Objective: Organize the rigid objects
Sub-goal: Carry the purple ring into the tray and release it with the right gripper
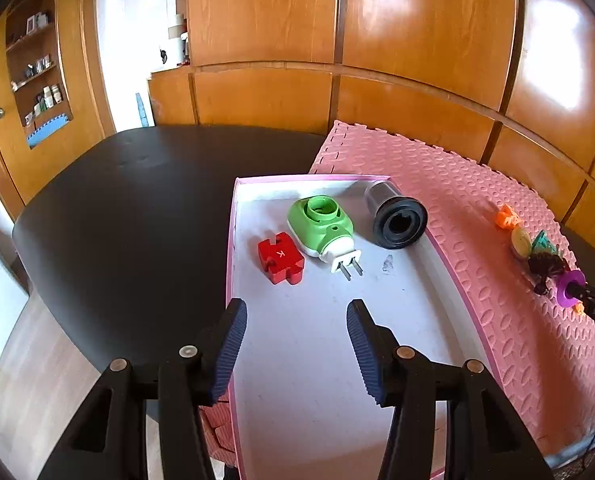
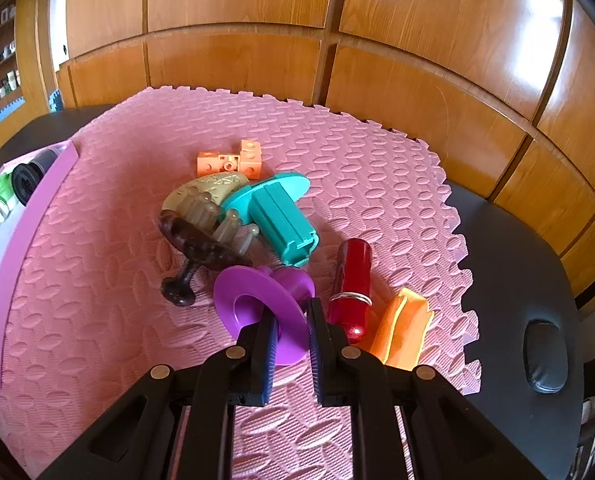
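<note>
A pink-rimmed white tray (image 1: 409,320) holds a red puzzle block (image 1: 280,258), a green plug-in device (image 1: 324,230) and a black cylinder (image 1: 397,220). My left gripper (image 1: 296,350) is open and empty above the tray's near half. On the pink foam mat (image 2: 377,168) lies a pile: orange bricks (image 2: 233,162), a beige comb (image 2: 209,196), a teal spool (image 2: 281,216), a dark brown knob (image 2: 193,248), a red cylinder (image 2: 351,280) and an orange piece (image 2: 403,328). My right gripper (image 2: 291,330) is shut on the purple spool (image 2: 253,300).
The mat and tray rest on a black table (image 1: 137,208) with wooden wall panels behind. The tray's edge (image 2: 25,224) shows at the left of the right wrist view. A black pad (image 2: 545,356) lies on the table at the right.
</note>
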{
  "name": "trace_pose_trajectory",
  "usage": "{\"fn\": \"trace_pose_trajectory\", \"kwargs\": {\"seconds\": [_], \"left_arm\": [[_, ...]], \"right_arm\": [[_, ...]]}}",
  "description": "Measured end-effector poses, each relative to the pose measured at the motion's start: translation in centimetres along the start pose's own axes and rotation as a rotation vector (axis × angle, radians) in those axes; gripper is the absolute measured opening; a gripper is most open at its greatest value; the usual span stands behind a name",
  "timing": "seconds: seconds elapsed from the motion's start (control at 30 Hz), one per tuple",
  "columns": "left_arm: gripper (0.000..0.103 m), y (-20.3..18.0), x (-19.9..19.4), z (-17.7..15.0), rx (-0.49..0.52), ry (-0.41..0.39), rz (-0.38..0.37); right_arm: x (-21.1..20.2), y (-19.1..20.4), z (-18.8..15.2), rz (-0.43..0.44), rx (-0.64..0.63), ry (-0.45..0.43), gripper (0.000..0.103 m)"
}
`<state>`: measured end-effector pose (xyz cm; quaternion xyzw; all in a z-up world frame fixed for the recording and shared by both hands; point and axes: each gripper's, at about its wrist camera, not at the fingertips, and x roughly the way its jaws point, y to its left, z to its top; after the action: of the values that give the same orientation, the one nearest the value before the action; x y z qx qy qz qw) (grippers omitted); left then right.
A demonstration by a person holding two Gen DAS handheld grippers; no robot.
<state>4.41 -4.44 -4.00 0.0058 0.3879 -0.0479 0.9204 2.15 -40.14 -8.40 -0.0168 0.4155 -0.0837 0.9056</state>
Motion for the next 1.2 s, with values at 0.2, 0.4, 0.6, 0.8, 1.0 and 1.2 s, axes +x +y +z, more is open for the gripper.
{"fn": "trace_pose_trajectory", "kwargs": {"seconds": [0.2,0.4,0.6,0.8,1.0,1.2], "left_arm": [[0.057,0.5,-0.3,0.0,-0.008,-0.004,-0.003],[0.057,0.9,-0.3,-0.2,-0.012,-0.001,-0.005],[0.057,1.1,-0.3,-0.4,-0.018,0.003,-0.011],[0.057,1.6,-0.1,-0.6,-0.025,0.012,-0.013],[0.057,2.8,0.0,-0.8,-0.058,0.016,-0.012],[0.057,3.8,0.2,-0.7,-0.083,0.018,-0.008]], "right_arm": [[-1.7,0.3,-0.2,0.024,0.025,-0.022,0.013],[-4.2,1.8,-0.3,0.076,0.024,-0.068,0.013],[-6.2,4.9,0.8,0.179,-0.003,-0.105,0.013],[-6.5,9.4,2.4,0.283,-0.066,-0.118,0.013],[-5.8,14.5,3.9,0.37,-0.127,-0.115,0.013],[-4.3,19.7,5.7,0.43,-0.194,-0.096,0.013]]}}
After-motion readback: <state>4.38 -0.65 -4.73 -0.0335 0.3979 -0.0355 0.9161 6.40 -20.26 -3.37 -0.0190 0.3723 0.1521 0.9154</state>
